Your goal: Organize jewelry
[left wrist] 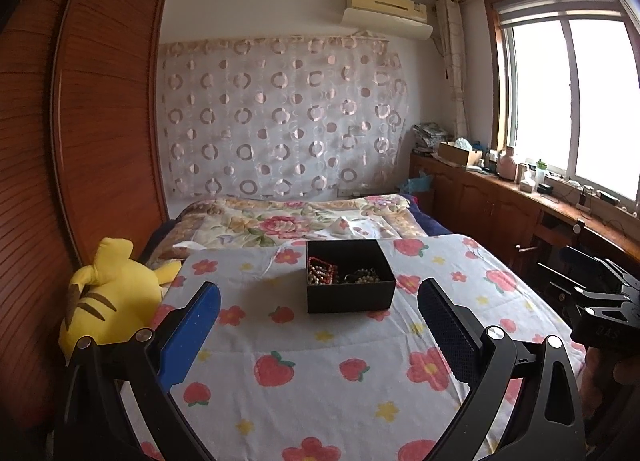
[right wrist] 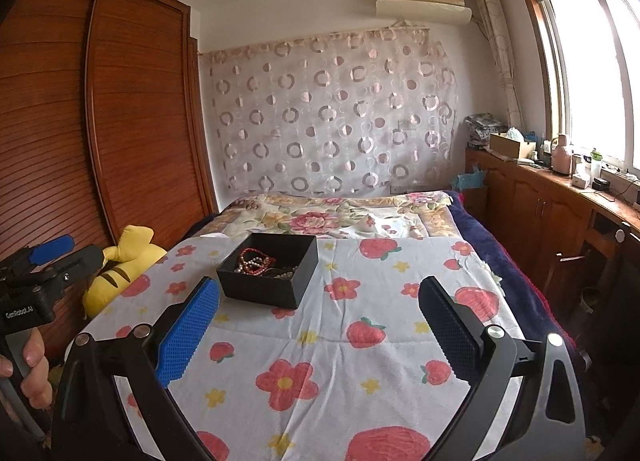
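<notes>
A black open box [left wrist: 350,293] sits on the strawberry-print sheet [left wrist: 320,373] of the bed. Inside lie a red bead string with pearls [left wrist: 320,271] and darker beaded pieces [left wrist: 362,276]. My left gripper [left wrist: 319,293] is open and empty, held back from the box's near side. In the right wrist view the box [right wrist: 266,287] sits ahead and left, with the red and pearl strings [right wrist: 256,261] inside. My right gripper [right wrist: 319,293] is open and empty, to the right of the box. The left gripper shows at the left edge of the right wrist view [right wrist: 44,261], the right gripper at the right edge of the left wrist view [left wrist: 600,301].
A yellow striped plush toy [left wrist: 108,297] lies at the bed's left edge beside a wooden wardrobe [left wrist: 80,141]. A floral quilt [left wrist: 288,221] covers the far bed. A wooden counter with clutter [left wrist: 520,181] runs under the window on the right.
</notes>
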Available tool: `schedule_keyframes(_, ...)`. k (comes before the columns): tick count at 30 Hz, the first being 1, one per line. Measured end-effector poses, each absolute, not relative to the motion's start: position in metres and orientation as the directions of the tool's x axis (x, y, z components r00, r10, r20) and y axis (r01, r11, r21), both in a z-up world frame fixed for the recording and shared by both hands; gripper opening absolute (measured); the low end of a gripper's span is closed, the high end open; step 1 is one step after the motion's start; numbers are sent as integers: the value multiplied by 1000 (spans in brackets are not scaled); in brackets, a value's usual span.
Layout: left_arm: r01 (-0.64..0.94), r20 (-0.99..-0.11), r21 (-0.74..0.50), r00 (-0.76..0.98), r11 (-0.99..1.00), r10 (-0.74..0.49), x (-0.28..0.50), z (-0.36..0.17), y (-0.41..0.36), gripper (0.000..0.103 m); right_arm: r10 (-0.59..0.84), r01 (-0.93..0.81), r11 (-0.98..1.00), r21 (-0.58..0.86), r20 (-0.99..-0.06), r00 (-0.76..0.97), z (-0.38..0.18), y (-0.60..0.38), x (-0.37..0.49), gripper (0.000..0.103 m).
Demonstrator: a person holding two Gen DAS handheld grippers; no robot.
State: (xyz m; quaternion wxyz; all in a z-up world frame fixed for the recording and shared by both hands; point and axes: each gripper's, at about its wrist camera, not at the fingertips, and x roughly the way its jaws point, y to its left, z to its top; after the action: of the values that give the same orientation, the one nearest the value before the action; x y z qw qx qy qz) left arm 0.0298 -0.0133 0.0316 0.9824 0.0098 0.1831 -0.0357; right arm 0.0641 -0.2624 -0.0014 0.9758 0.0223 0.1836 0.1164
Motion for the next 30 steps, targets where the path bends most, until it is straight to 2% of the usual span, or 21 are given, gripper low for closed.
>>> schedule_keyframes(30, 65, -367, 9, 928, 998, -57, 33, 31, -12, 95, 243, -225, 970, 91, -345, 907, 0, -259, 63, 101)
